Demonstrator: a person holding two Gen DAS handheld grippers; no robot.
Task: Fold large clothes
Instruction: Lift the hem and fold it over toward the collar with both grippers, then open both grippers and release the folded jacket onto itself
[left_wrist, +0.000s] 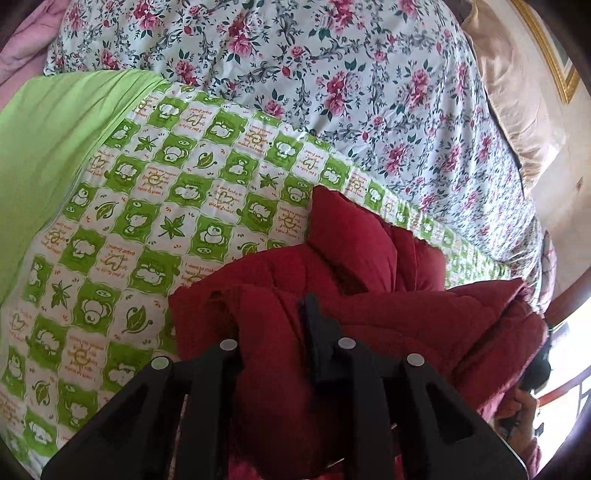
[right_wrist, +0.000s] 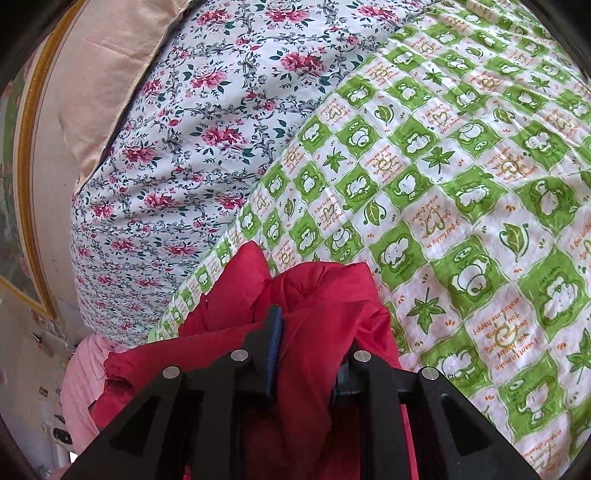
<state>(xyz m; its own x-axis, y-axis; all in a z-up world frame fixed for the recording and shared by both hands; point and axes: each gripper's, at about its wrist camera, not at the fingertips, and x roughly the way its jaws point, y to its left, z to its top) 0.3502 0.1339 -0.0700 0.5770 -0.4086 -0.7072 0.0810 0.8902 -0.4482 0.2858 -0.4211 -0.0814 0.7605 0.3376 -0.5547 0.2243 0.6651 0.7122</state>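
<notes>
both grippers pinching a red padded garment over the bed

the left gripper (left_wrist: 273, 328) and right gripper (right_wrist: 306, 339) each have jaws pressed onto a bunch of the red padded garment (left_wrist: 369, 258), which hangs bunched just above the green checked quilt (right_wrist: 461, 184). the free bulk lies ahead of both jaws, the garment's long axis running between them; neither hand looks nearer.

Orange handwriting was printed on the white squares of the green checked sheet (right_wrist: 461, 177), ahead and right of the right gripper (right_wrist: 306, 350): "you makes me happy", "I want to make". Other lines stayed illegible.
</notes>
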